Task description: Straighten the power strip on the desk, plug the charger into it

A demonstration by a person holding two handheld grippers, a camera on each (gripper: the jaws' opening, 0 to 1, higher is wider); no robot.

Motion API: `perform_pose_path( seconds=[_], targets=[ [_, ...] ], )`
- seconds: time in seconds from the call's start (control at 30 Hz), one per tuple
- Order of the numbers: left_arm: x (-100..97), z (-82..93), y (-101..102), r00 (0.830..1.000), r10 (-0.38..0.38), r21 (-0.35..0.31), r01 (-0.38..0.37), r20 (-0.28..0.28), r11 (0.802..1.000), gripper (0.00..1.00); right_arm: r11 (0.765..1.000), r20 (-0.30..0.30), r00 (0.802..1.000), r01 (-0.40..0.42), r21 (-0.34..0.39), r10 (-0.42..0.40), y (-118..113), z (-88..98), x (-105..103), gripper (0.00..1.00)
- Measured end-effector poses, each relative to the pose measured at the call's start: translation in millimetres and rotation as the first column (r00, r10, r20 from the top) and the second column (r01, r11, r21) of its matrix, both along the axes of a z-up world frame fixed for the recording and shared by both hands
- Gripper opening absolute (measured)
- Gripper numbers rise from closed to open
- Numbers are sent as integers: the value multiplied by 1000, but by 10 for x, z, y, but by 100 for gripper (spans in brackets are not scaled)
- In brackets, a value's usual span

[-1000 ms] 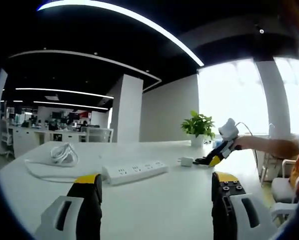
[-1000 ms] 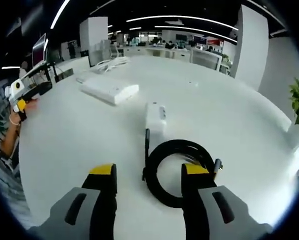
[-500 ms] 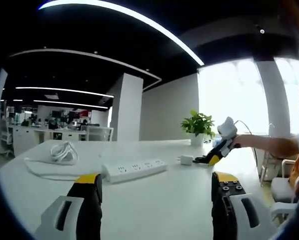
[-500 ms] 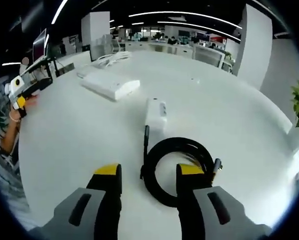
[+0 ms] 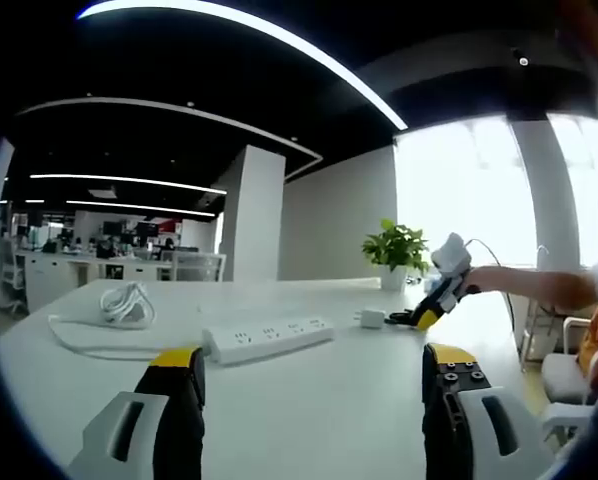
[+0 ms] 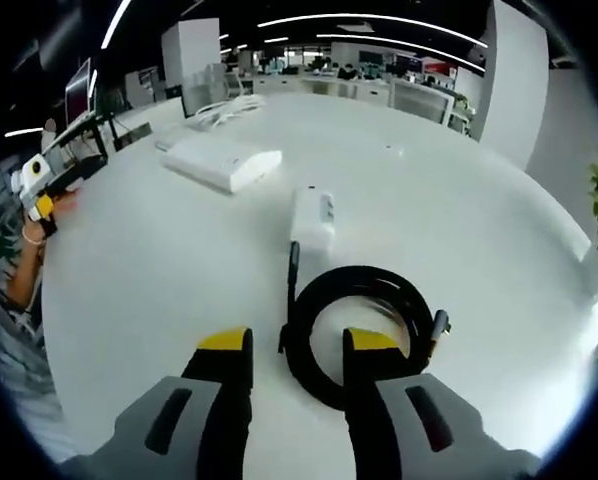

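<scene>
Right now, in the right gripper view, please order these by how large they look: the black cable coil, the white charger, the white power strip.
1. black cable coil, clearly largest, also nearest the camera.
2. white power strip.
3. white charger, though nearer; apparent size may mislead.

A wide, glossy white desk (image 5: 309, 400) is set in an open-plan office under a dark ceiling crossed by long curved white light strips (image 5: 249, 35). A square white pillar (image 5: 251, 215) is seen behind it, bright daylight windows (image 5: 464, 195) to one side, and a leafy green potted plant (image 5: 397, 252) at the far edge
</scene>
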State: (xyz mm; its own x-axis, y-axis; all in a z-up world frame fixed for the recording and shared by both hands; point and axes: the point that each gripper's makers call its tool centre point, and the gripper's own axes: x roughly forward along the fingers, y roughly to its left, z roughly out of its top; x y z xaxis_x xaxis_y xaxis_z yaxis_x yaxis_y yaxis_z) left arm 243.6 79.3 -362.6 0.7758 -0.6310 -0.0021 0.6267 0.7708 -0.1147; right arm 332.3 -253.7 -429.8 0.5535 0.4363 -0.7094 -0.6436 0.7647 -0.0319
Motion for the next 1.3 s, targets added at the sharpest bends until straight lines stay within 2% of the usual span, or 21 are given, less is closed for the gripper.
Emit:
perform_pose_path(
  seconds=[0.2, 0.47, 1.1, 1.2, 1.3],
  targets=[
    [-10, -4, 6, 1000, -1, -3, 1, 0, 1000, 91, 1000, -11, 1000, -3, -3, 3, -2, -22, -10, 31],
    [-25, -29, 19, 1000, 0, 5, 0, -6, 1000, 91, 1000, -8, 1000, -19, 6, 19, 25, -12, -35, 20],
    [-32, -34, 33, 1000, 0, -4, 0, -7, 1000, 88, 996, 8, 996, -89, -25, 89, 49, 22, -64, 11],
    [-35, -45, 27, 1000, -4, -2, 4, -9, 1000, 88, 993, 29, 995, -92, -77, 94, 60, 23, -63, 10],
    [-34, -52, 23, 1000, -5, -3, 5, -10, 1000, 87, 992, 19, 996, -83, -93, 85, 79, 20, -45, 9]
  ],
)
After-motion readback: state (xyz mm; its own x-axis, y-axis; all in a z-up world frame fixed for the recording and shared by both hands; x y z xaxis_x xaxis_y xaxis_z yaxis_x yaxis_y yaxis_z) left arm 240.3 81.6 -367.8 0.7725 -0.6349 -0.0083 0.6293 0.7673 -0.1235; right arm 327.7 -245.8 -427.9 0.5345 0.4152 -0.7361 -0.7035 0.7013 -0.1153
